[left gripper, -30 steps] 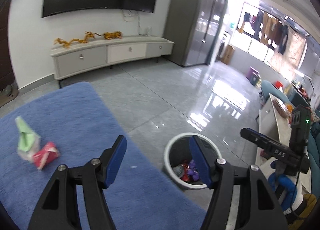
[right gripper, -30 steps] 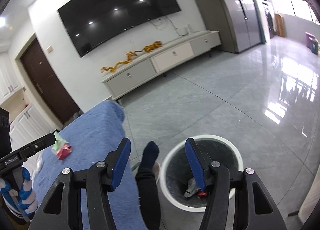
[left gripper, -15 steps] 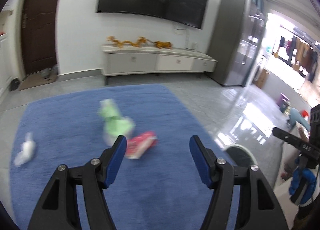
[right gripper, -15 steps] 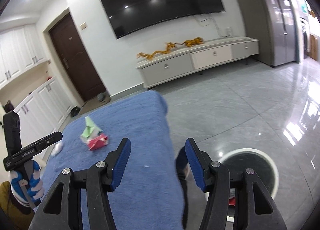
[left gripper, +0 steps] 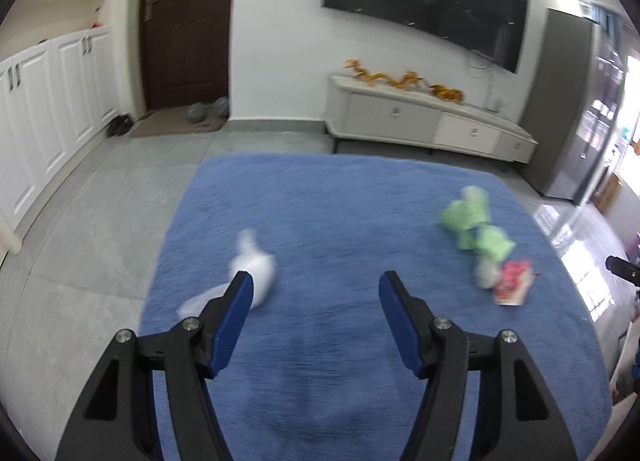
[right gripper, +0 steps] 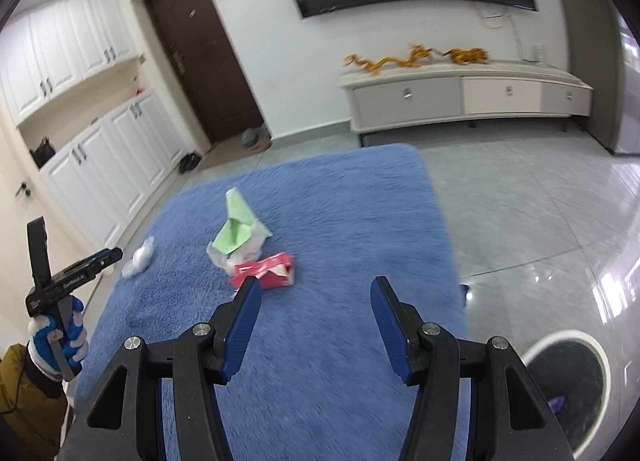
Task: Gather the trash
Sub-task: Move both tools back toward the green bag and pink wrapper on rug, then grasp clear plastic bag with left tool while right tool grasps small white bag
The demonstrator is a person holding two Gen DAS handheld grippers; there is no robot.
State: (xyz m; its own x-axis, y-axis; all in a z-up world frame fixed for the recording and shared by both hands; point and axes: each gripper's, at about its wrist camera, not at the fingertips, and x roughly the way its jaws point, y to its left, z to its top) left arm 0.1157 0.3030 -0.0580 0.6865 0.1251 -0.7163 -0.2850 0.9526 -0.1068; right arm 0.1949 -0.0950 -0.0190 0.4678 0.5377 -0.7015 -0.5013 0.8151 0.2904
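Observation:
On the blue rug [left gripper: 340, 229] lie a crumpled white tissue [left gripper: 252, 269], a green wrapper [left gripper: 474, 227] and a red packet [left gripper: 512, 281]. My left gripper [left gripper: 316, 289] is open and empty above the rug, its left finger just in front of the tissue. My right gripper [right gripper: 316, 293] is open and empty, with the red packet [right gripper: 266, 269] just beyond its left finger, the green wrapper [right gripper: 238, 233] behind it, and the tissue [right gripper: 140, 257] further left. The white-rimmed trash bin [right gripper: 568, 381] stands on the floor at lower right.
A white TV cabinet [left gripper: 428, 121] stands against the far wall under a black TV [left gripper: 424, 1]. White cupboards [right gripper: 92, 165] and a brown door [right gripper: 200, 61] are on the left. Grey glossy tiles [right gripper: 540, 213] surround the rug. The left hand-held gripper [right gripper: 68, 277] shows at the right view's left edge.
Both views have swung left, away from the bin toward the rug. The tissue has come into view in front of my left gripper. The bin has slid to the right view's lower corner.

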